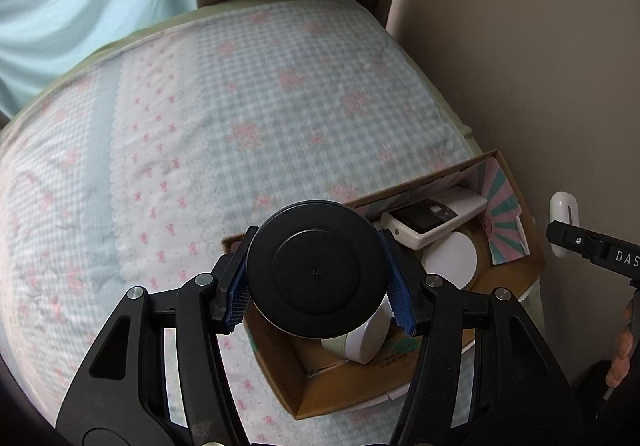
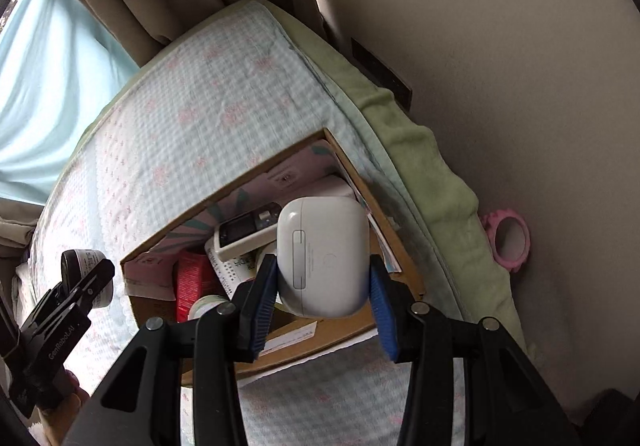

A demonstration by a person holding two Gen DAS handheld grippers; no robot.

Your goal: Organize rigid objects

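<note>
Left gripper (image 1: pixel 320 278) fingers (image 1: pixel 236 296) clamping a round black-lidded jar (image 1: pixel 316 270), hanging over the open brown cardboard box (image 1: pixel 320 386) on the checked quilted bed (image 1: pixel 240 106); right gripper (image 2: pixel 324 292) fingers (image 2: pixel 262 304) clamping a white rounded plastic earbud case (image 2: pixel 324 258) above the same box; white handheld device with dark screen (image 1: pixel 432 220) lying inside.

Jar lid (image 1: pixel 316 270): matt black plastic. Earbud case (image 2: pixel 323 256): smooth glossy white plastic. Box (image 2: pixel 348 330): plain cardboard. Bedspread (image 1: pixel 240 106): quilted cloth.
</note>
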